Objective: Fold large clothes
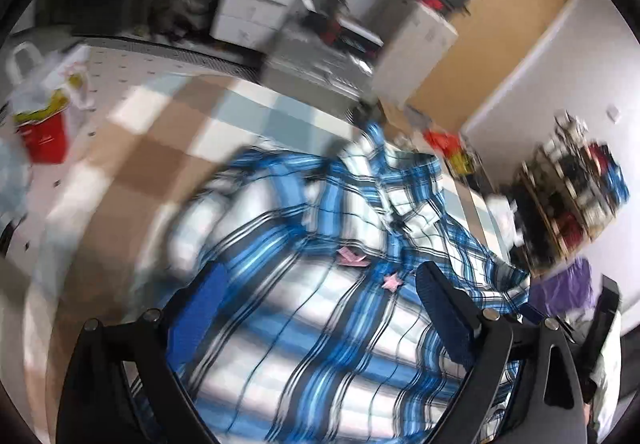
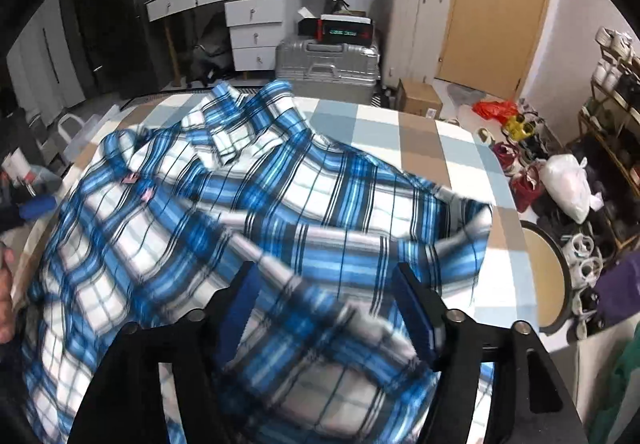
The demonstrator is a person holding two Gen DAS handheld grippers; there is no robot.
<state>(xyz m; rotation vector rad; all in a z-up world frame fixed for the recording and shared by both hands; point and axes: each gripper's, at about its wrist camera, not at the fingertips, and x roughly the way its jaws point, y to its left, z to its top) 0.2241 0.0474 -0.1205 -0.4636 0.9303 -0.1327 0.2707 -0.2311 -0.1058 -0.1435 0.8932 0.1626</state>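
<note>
A large blue-and-white plaid shirt (image 1: 320, 324) (image 2: 248, 203) lies crumpled on a surface covered with a checked blue, tan and white cloth (image 1: 168, 147) (image 2: 432, 139). Its collar (image 2: 224, 139) points to the far side, and small pink tags (image 1: 352, 256) sit near the placket. My left gripper (image 1: 320, 300) hovers open above the shirt's body, its blue pads (image 1: 200, 308) wide apart with plaid cloth showing under the gap. My right gripper (image 2: 326, 304) is also open over the near part of the shirt, and its pads (image 2: 416, 312) press on nothing. The left wrist view is motion-blurred.
A red bucket (image 1: 42, 135) stands at the far left of the surface. Beyond the far edge are silver and beige suitcases (image 2: 328, 63), white drawers (image 2: 252, 35) and a cardboard box (image 2: 420, 97). At the right are a round stool (image 2: 548, 280), bags and shoes. A hand (image 2: 6, 284) shows at the left edge.
</note>
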